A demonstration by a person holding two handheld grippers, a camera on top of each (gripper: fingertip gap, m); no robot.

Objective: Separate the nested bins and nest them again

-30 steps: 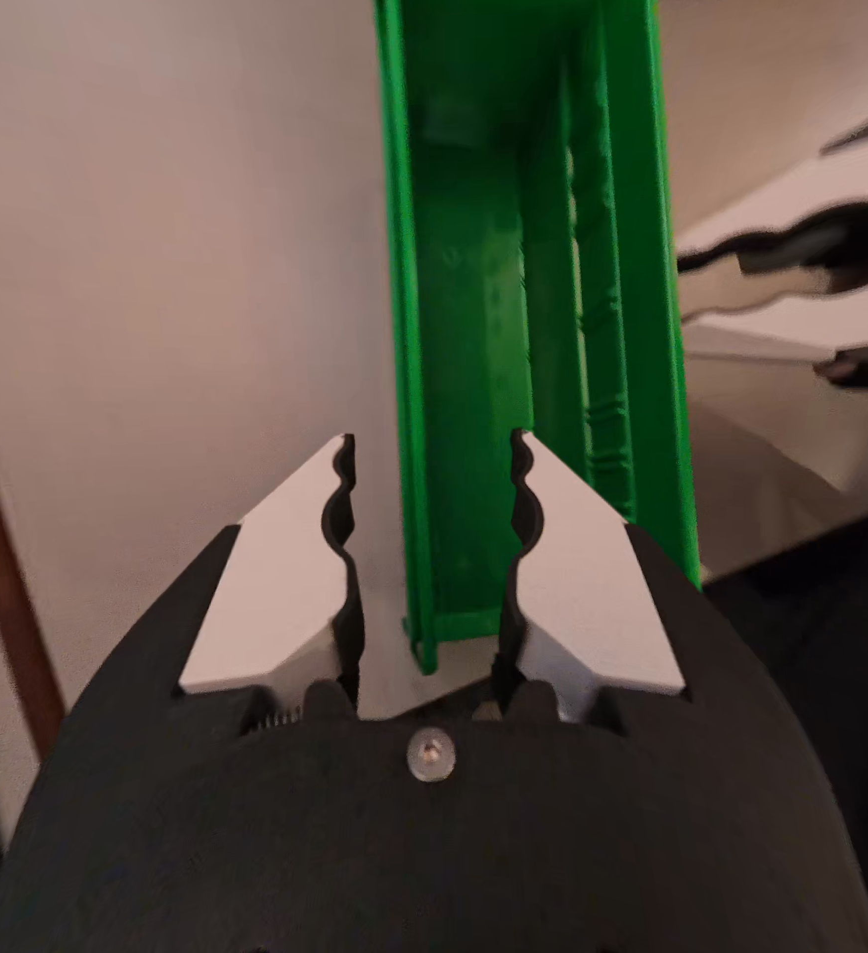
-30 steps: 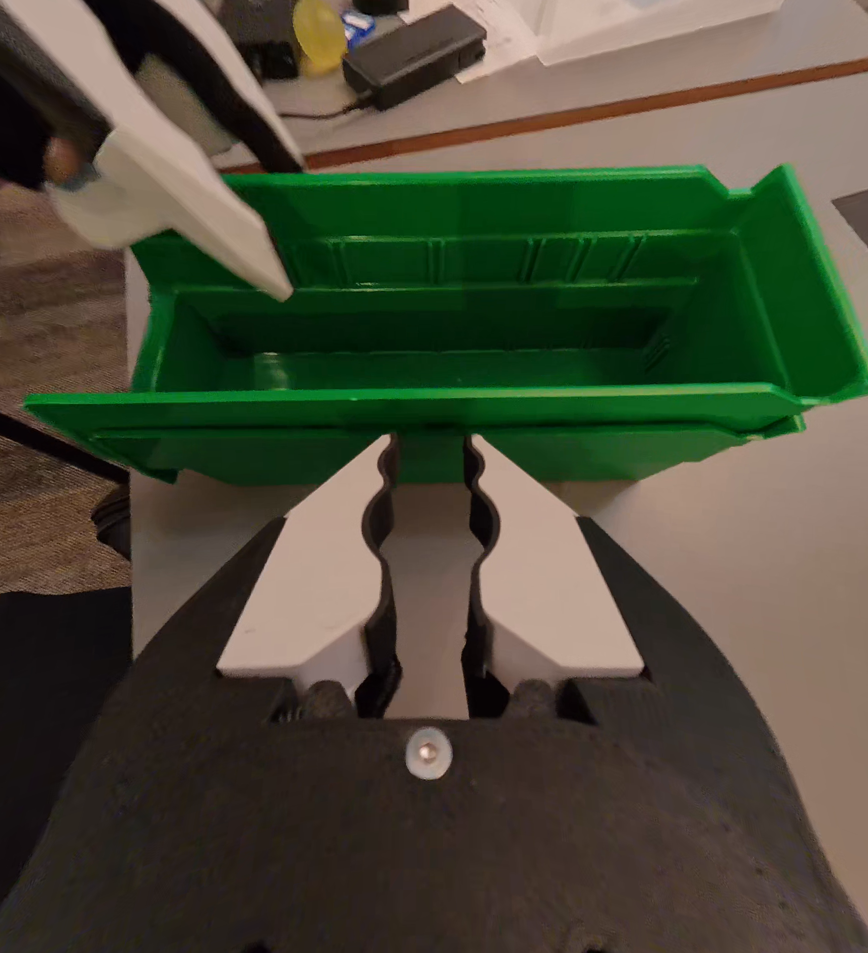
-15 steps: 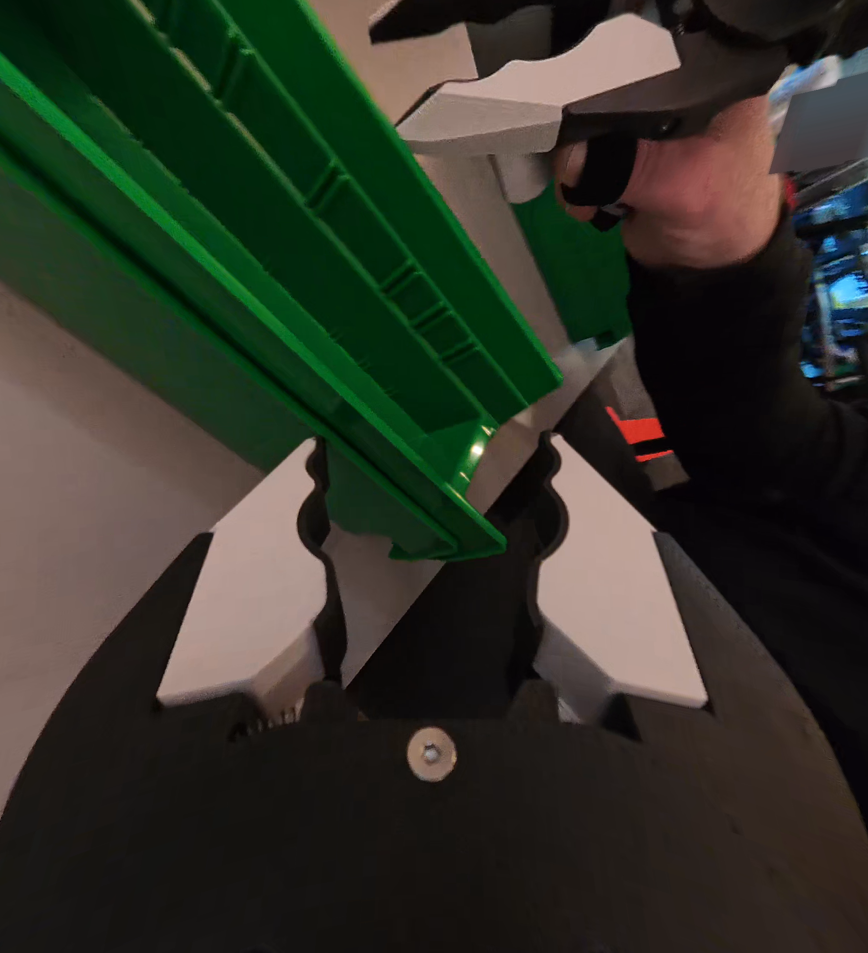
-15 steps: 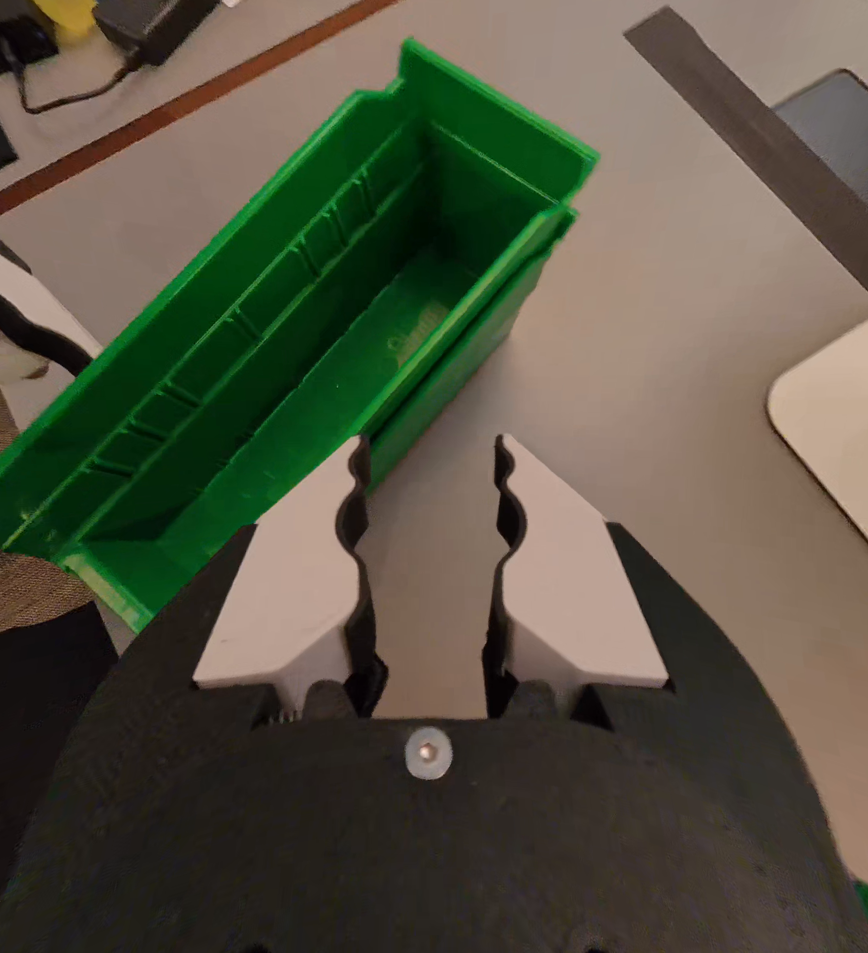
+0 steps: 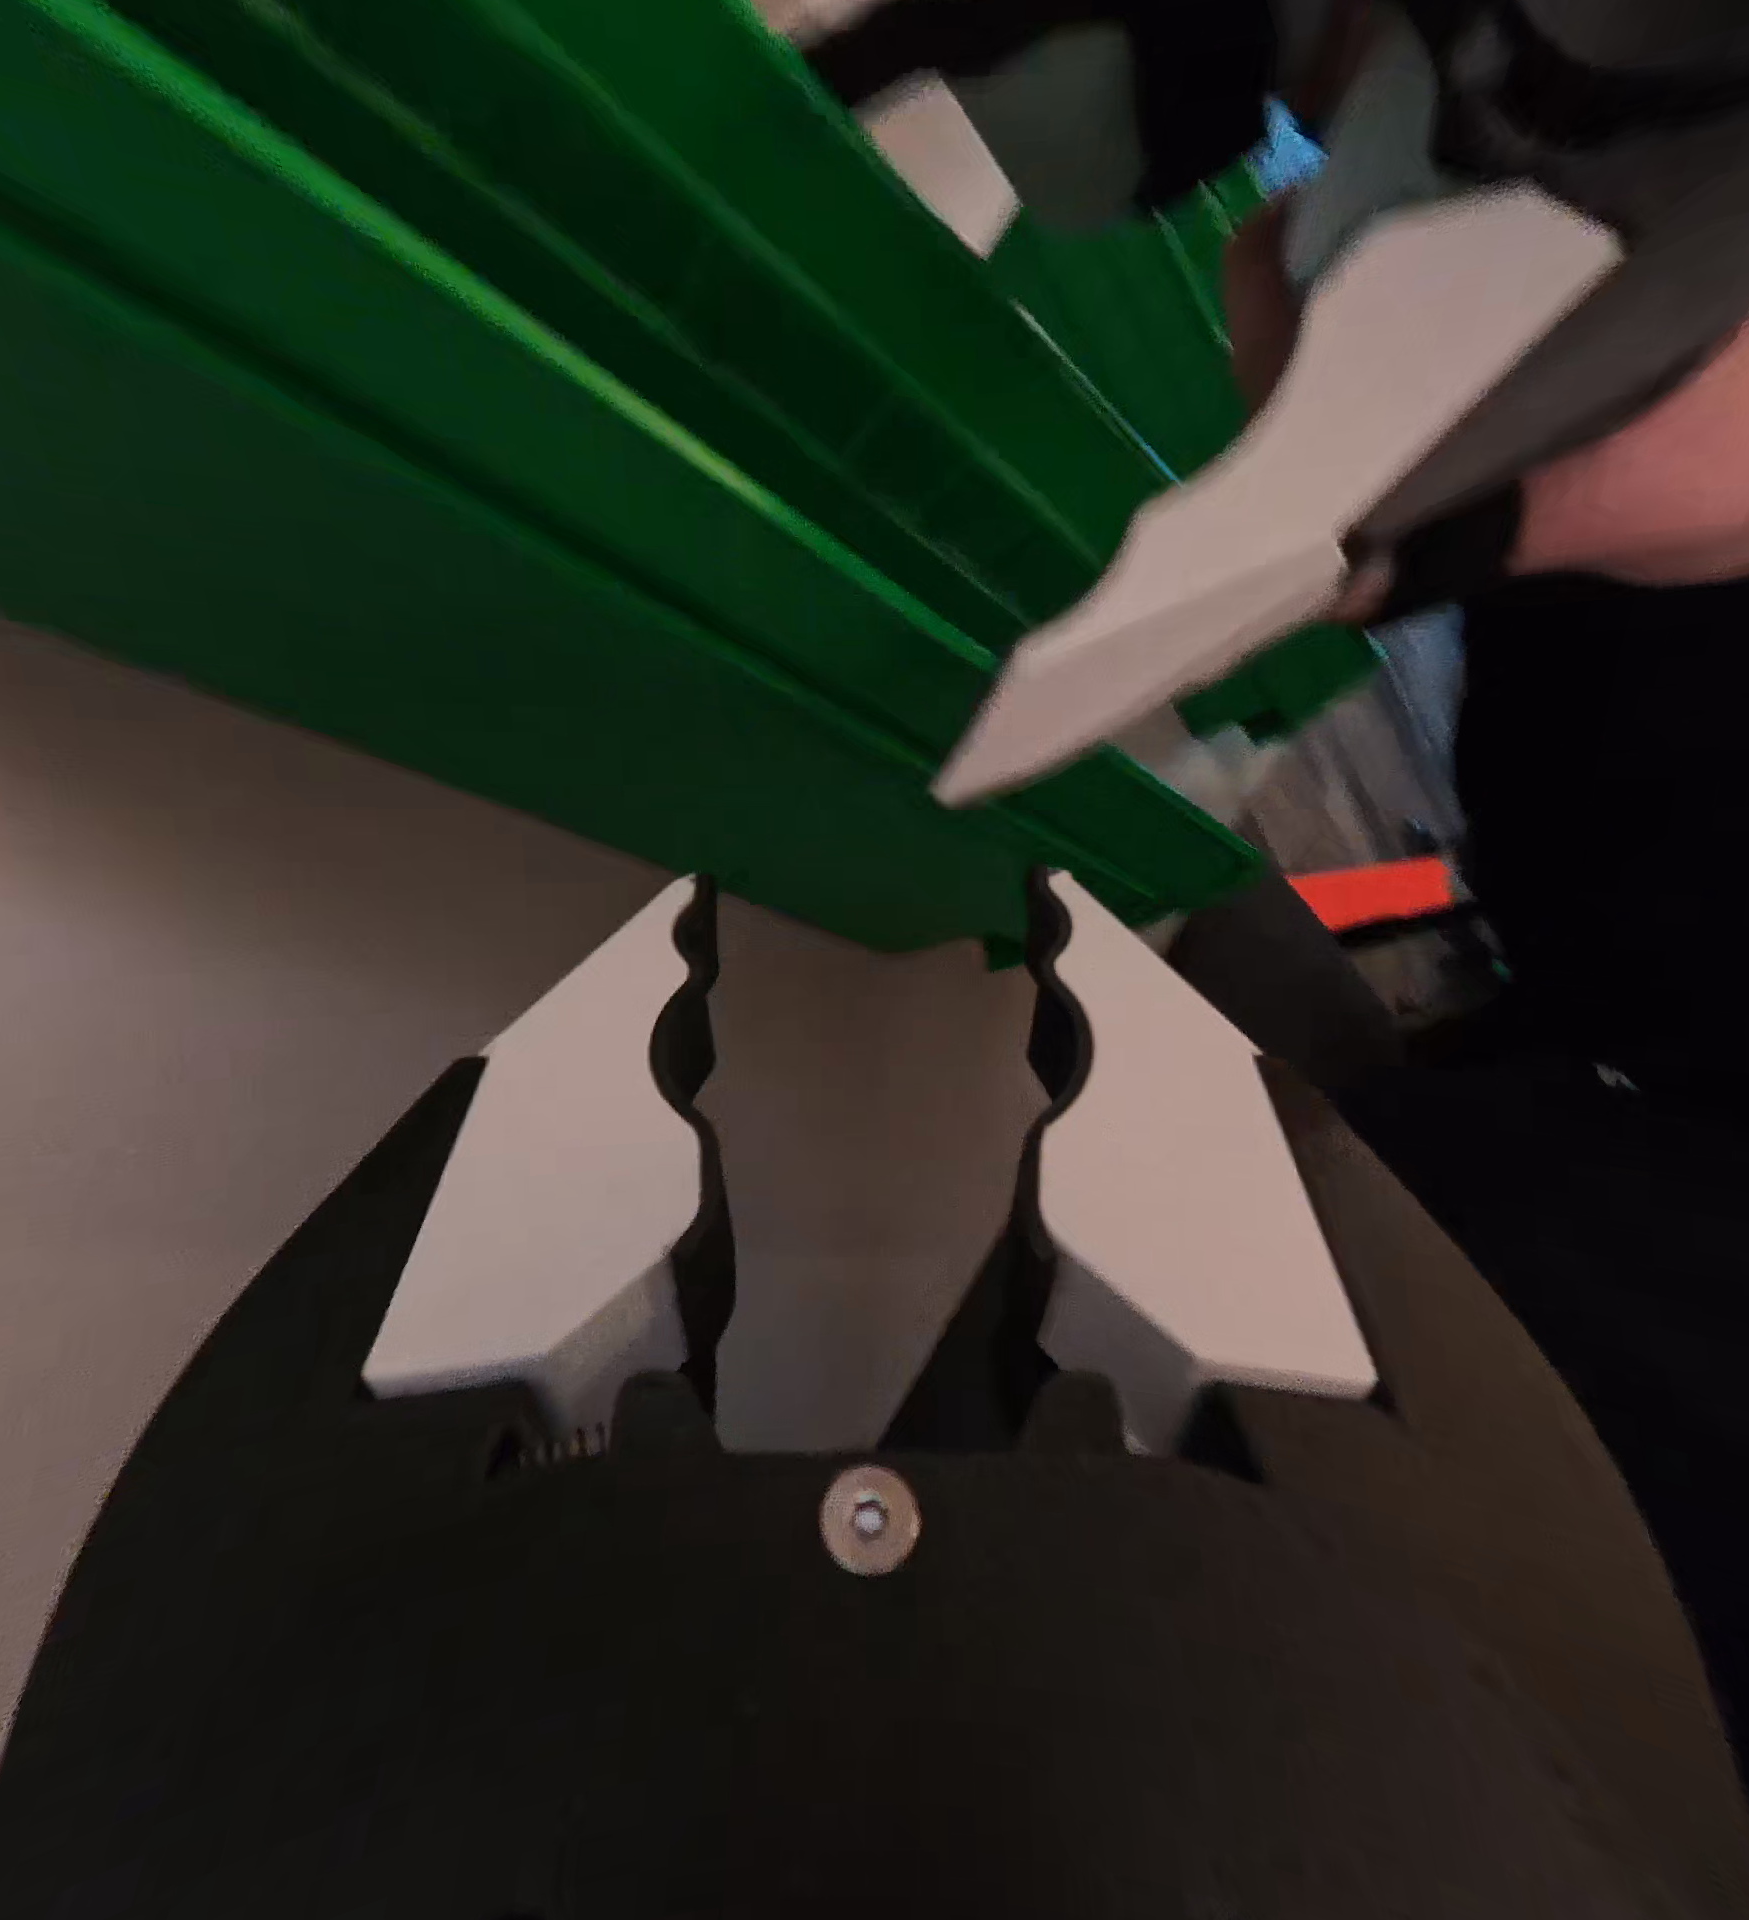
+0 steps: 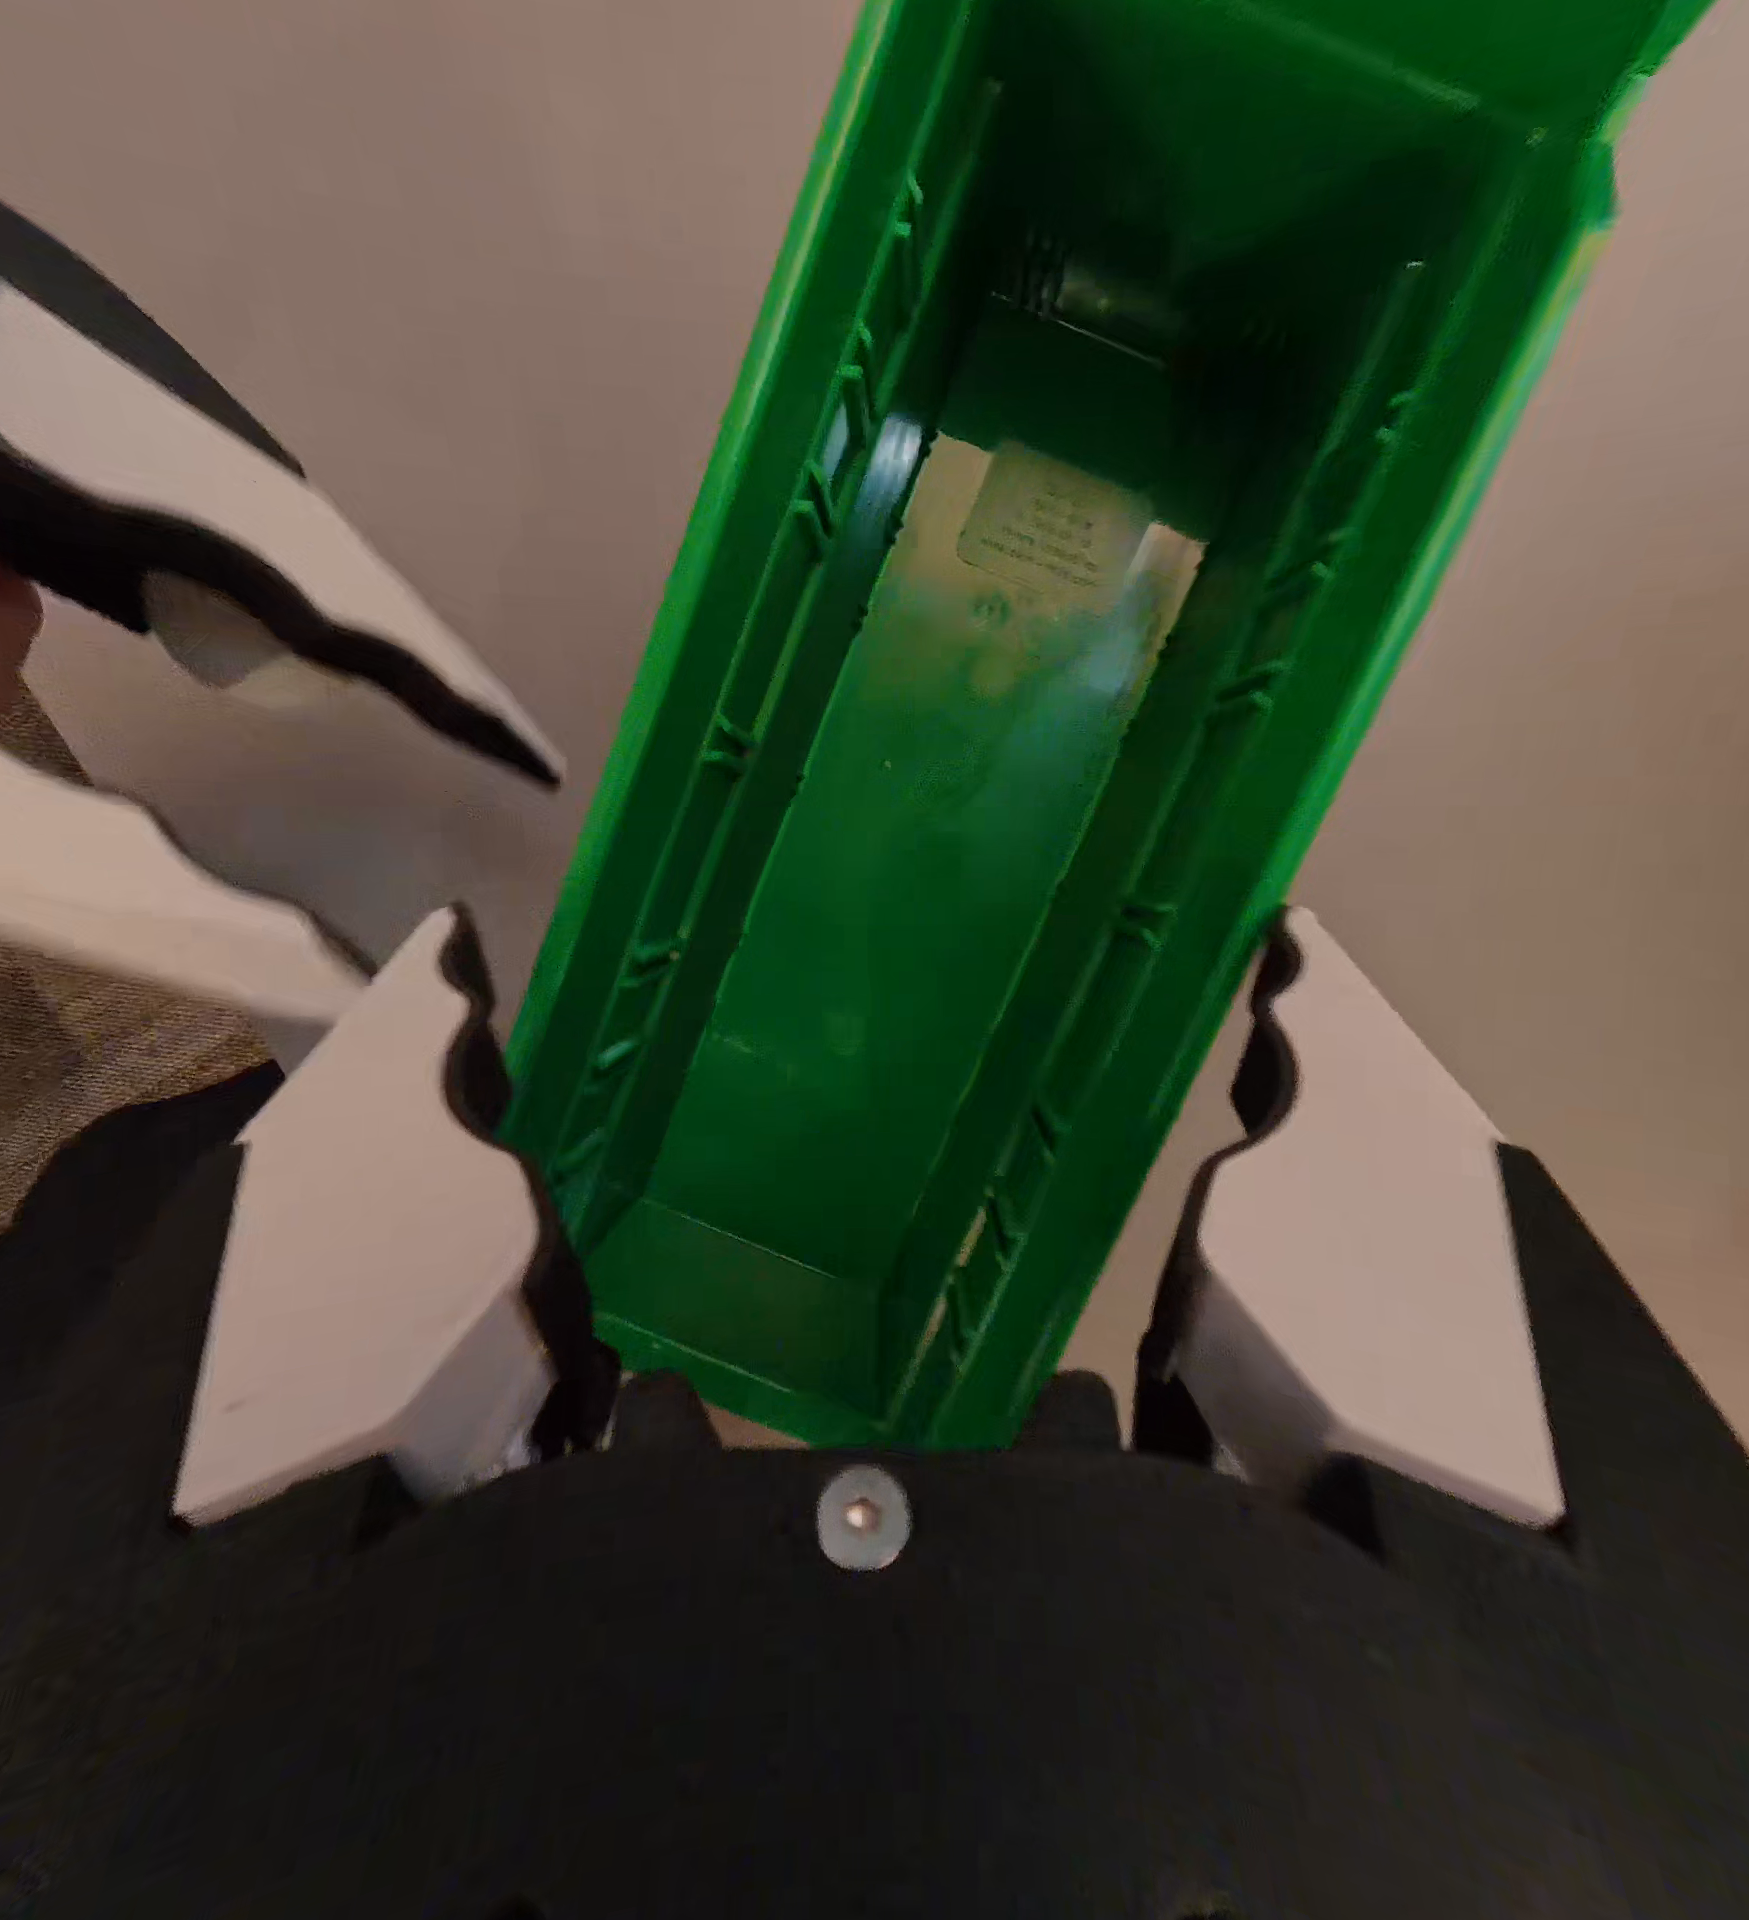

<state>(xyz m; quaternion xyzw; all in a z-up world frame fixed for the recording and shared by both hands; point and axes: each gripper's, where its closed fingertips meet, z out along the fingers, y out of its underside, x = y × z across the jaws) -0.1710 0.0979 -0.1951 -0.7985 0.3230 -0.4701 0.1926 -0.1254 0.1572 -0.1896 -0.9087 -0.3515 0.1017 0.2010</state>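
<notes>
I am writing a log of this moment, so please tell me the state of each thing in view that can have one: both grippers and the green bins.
Left gripper: open, its tips at the lower edge of the bins' long side, holding nothing.
Right gripper: open wide, its fingers on both sides of the bins' near end, not yet closed.
Bins: nested, one inside the other, empty, lying on the table.
</notes>
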